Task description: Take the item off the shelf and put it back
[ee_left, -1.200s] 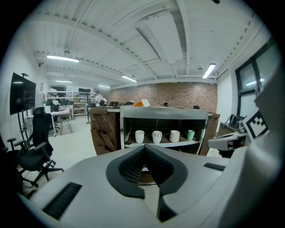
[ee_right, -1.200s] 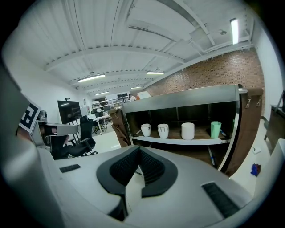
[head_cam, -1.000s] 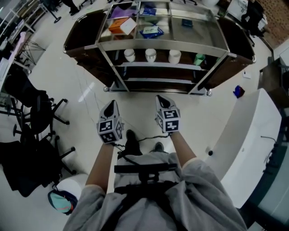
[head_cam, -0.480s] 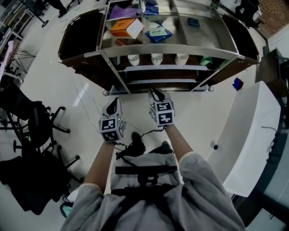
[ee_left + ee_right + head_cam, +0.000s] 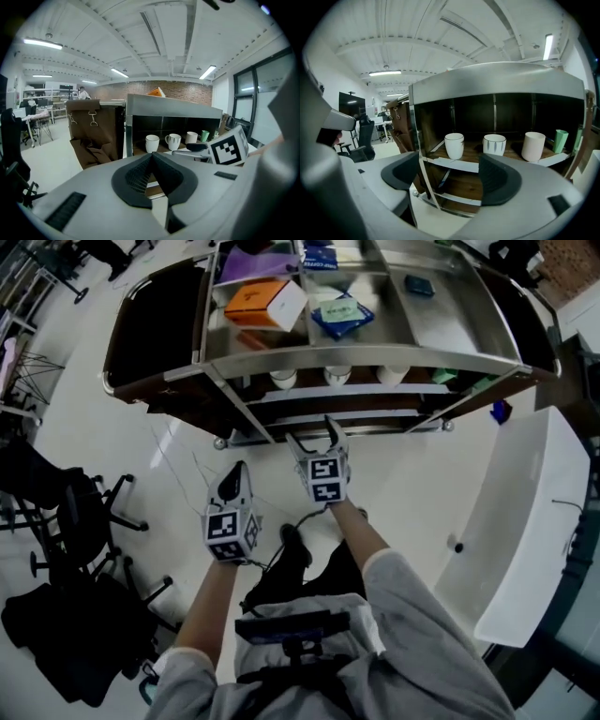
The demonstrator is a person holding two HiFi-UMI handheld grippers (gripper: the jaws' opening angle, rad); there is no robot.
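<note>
Standing upright with mouths up, a white cup (image 5: 454, 145), a striped cup (image 5: 494, 144) and a plain cup (image 5: 533, 146) line the shelf (image 5: 497, 77) near its middle board's front edge. The right gripper (image 5: 450, 177) faces them, jaws opening on nothing; the left gripper (image 5: 152, 161) is clenched and empty.

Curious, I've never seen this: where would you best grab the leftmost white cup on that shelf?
Across the straight side walls of the leftmost white cup, coming level from the open front of the shelf: it stands upright, apart from its neighbour, and the board above blocks reach from overhead.
</note>
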